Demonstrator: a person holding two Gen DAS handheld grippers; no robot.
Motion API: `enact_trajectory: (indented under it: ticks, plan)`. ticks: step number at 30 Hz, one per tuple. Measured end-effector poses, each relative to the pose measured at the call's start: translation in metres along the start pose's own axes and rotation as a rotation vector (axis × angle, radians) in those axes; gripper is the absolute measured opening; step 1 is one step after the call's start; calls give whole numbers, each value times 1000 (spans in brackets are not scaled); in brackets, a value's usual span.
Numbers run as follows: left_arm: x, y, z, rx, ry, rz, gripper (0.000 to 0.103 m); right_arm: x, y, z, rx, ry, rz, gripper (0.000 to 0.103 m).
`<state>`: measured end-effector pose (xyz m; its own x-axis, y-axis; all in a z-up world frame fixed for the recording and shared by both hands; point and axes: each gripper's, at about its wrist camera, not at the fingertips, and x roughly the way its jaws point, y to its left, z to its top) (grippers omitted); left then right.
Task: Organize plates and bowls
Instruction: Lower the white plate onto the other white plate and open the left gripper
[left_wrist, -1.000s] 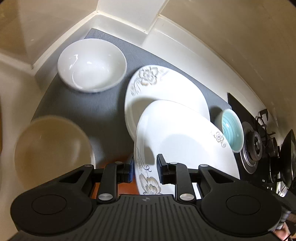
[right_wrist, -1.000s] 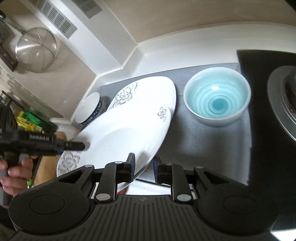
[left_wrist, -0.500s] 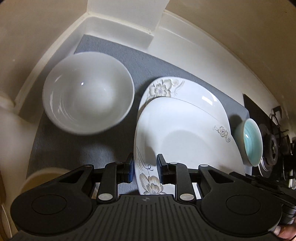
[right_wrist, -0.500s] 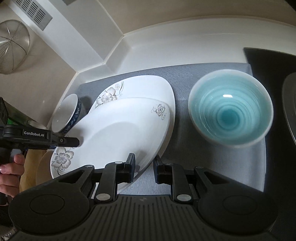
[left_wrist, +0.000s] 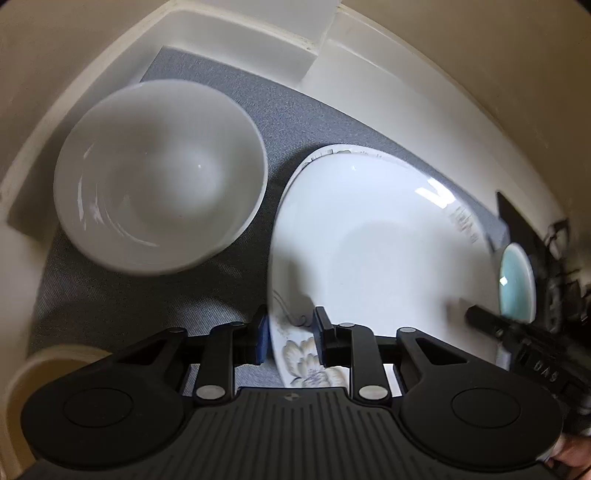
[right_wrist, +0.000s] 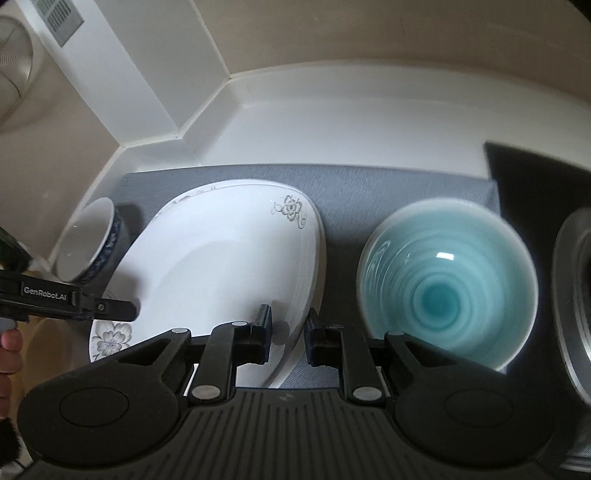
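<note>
On the grey mat (right_wrist: 369, 184), near its middle, the top plate (left_wrist: 369, 251) sits almost squarely over the lower plate (left_wrist: 341, 150), of which only a thin far rim shows. The left gripper (left_wrist: 290, 334) straddles the top plate's near flowered rim, and the right gripper (right_wrist: 288, 334) straddles the opposite rim; both pairs of fingers look clamped on it, though how tight the contact is I cannot tell.

My judgement: the plate is being set down to complete the stack. Done well, both ends go down level, edges matched to the plate beneath, and both grippers release together, then back straight out without dragging the rim. The white bowl (left_wrist: 159, 177) sits toward the mat's left end and the teal bowl (right_wrist: 448, 280) toward its right, both just beside the stack, so withdrawal room is narrow.

"GenRobot.AI" is printed on the left gripper's body in the right wrist view.
</note>
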<state>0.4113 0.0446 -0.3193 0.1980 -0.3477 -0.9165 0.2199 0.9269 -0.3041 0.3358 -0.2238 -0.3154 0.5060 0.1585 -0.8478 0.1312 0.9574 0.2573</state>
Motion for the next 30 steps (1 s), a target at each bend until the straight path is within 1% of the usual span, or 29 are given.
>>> enact_trajectory:
  ticks: [3, 5, 7, 11, 13, 15, 16, 17, 18, 19, 20, 21, 23, 24, 25, 26, 27, 30]
  plan:
    - [-4, -7, -5, 69, -36, 42, 25, 2, -1, -6, -46, -21, -7, 20]
    - [-5, -7, -5, 84, -52, 44, 24, 5, 0, -11, -72, -11, -26, 20]
    - [-5, -6, -3, 94, -59, 43, 24, 5, 1, -15, -69, -24, -25, 20]
    - [-4, -5, 0, 108, -59, 44, 24, 5, 8, -18, -64, -39, -55, 22]
    - [-6, -3, 0, 111, -57, 39, 24, 5, 5, -18, -34, -35, -45, 23]
    - [-7, -4, -1, 108, -63, 26, 24, 0, 1, -21, 6, -21, -11, 27]
    - [-10, -3, -3, 107, -73, 19, 24, -3, -1, -23, 26, -21, 5, 27]
    - [-13, -3, -5, 111, -85, 15, 24, -7, -2, -27, 47, -20, 25, 32]
    - [-15, -3, -7, 118, -97, 16, 24, -10, -4, -31, 71, -15, 47, 43]
    - [-18, -3, -10, 125, -106, 15, 24, -13, -5, -34, 97, -12, 62, 50]
    - [-18, -3, -12, 130, -107, 8, 24, -15, -7, -38, 122, -12, 70, 61]
    - [-17, -3, -14, 132, -101, 1, 24, -17, -8, -42, 145, -14, 80, 64]
    - [-10, -1, -16, 123, -85, 4, 24, -16, -9, -47, 182, -4, 104, 64]
    - [-7, 1, -16, 108, -85, -19, 24, -14, -8, -49, 185, 1, 110, 61]
    - [-5, 3, -15, 90, -79, -36, 22, -12, -6, -50, 180, 2, 99, 55]
    - [-4, 5, -13, 73, -75, -43, 22, -9, -5, -50, 169, 7, 93, 37]
    - [-3, 7, -11, 58, -71, -48, 21, -6, -4, -50, 174, 2, 111, 28]
    - [-1, 13, -8, 33, -74, -71, 20, 0, -3, -45, 172, 4, 105, 27]
